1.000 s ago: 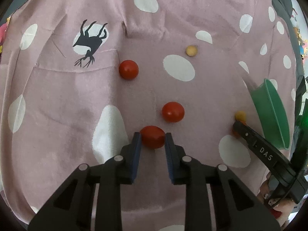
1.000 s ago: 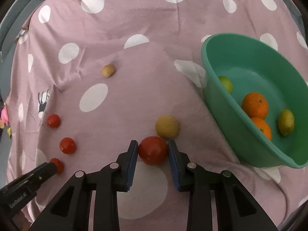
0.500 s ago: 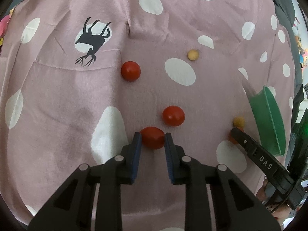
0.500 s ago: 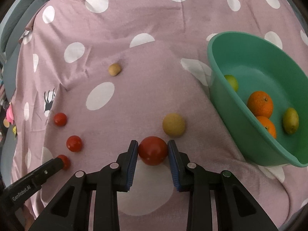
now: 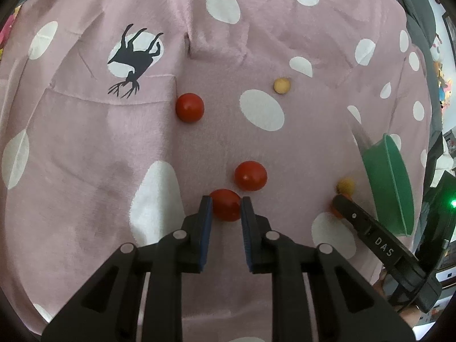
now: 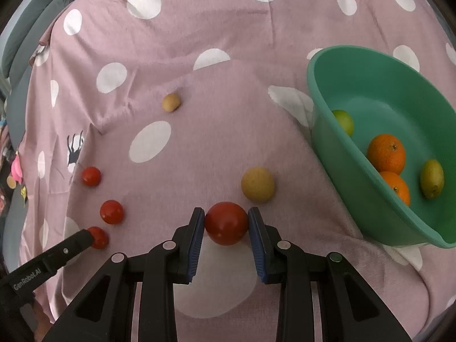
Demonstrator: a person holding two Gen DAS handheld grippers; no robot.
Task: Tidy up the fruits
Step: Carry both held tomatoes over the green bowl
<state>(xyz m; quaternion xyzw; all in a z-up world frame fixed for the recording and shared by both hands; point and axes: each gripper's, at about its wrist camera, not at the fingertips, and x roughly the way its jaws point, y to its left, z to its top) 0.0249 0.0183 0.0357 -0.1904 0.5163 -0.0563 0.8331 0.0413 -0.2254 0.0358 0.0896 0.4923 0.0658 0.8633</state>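
My left gripper (image 5: 225, 203) is shut on a small red tomato (image 5: 226, 204) just above the pink spotted cloth (image 5: 85, 148). Two more small red tomatoes (image 5: 250, 175) (image 5: 189, 107) lie ahead of it. My right gripper (image 6: 226, 219) is shut on a larger red tomato (image 6: 226, 223). A yellow-brown round fruit (image 6: 258, 184) lies just beyond it. A green bowl (image 6: 336, 154) at the right holds two oranges (image 6: 386, 153) and two green fruits (image 6: 432, 178). The left gripper also shows in the right wrist view (image 6: 94, 236).
A small tan fruit (image 6: 171, 102) lies further back on the cloth, also in the left wrist view (image 5: 282, 85). The cloth is creased with a raised fold (image 5: 216, 48). Grey bedding (image 6: 34, 31) lies past the cloth's left edge.
Both grippers stay shut on their tomatoes and have lifted slightly; the cloth and the fruits ahead look a little farther away than before.
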